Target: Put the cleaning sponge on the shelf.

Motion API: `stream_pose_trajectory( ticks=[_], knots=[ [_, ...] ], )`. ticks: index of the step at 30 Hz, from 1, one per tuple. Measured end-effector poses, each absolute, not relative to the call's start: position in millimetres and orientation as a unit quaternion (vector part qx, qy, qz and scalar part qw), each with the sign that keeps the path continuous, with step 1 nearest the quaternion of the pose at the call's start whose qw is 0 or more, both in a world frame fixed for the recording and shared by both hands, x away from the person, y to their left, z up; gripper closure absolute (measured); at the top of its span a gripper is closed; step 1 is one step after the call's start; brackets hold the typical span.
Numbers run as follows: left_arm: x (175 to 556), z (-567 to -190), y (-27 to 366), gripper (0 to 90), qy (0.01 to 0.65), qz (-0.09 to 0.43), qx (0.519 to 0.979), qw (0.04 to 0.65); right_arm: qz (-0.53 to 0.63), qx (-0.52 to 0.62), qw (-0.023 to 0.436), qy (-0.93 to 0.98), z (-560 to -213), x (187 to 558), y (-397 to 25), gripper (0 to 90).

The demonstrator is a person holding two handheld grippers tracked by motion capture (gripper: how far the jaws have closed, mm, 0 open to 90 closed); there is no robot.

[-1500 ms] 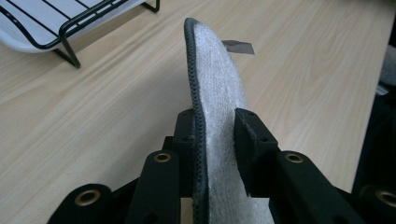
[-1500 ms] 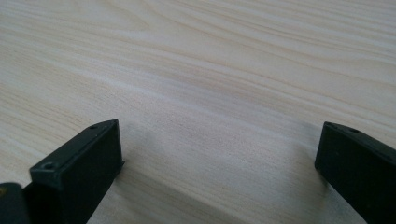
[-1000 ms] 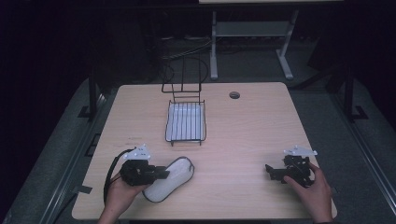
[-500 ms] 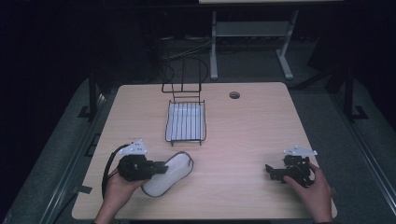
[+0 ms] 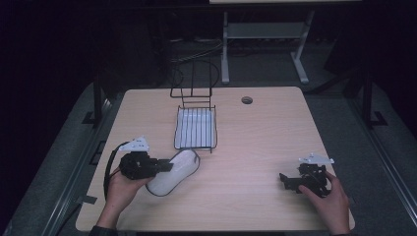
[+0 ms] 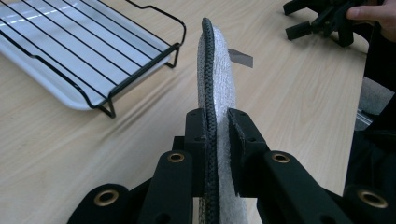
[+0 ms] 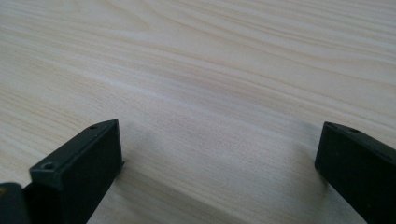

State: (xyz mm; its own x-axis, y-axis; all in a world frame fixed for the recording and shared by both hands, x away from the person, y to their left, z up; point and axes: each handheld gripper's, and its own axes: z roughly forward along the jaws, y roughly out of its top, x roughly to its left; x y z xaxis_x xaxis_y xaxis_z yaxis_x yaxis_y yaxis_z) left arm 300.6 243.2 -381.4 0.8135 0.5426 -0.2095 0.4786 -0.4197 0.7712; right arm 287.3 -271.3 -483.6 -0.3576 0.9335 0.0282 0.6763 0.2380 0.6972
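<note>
- The left gripper point(image 5: 164, 167) sat near the table's point(image 5: 255, 142) front left corner, held in the person's left hand point(image 5: 120, 184), with its jaws clamped on the rim of a grey insole point(image 5: 172, 172).
- In the left gripper view the insole point(image 6: 215, 79) stood on edge between the two black jaws, its dark corded border facing left and its pale fabric face to the right, its far tip curving away over the wood.
- A black wire rack point(image 5: 195, 129) on a white tray point(image 6: 44, 60) lay just beyond the insole, toward the table's middle.
- The right gripper point(image 5: 285, 179) rested near the front right, well apart from the insole, in the right hand point(image 5: 332, 196).
- Its jaws were spread wide over bare tabletop point(image 7: 210, 70), gripping nothing.
- A round grommet hole point(image 5: 247, 100) sat near the far edge.
</note>
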Motion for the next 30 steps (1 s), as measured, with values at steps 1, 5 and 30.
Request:
stream_pose_trajectory(
  ticks=[1, 5, 30],
  knots=[
    [301.8, -380.8, 243.8, 78.6, 0.304, 0.037, 0.841, 0.446, 0.317, 0.529, 0.202, 0.76, -483.6, 287.3, -271.3, 0.2],
    [307.4, -377.6, 246.0, 78.6, 0.305, 0.042, 0.84, 0.447, 0.317, 0.529, 0.203, 0.76, -483.6, 287.3, -271.4, 0.2],
    [359.2, -358.8, 246.1, 78.7, 0.319, 0.059, 0.829, 0.456, 0.318, 0.529, 0.202, 0.76, -483.6, 287.3, -271.4, 0.2]
  ],
)
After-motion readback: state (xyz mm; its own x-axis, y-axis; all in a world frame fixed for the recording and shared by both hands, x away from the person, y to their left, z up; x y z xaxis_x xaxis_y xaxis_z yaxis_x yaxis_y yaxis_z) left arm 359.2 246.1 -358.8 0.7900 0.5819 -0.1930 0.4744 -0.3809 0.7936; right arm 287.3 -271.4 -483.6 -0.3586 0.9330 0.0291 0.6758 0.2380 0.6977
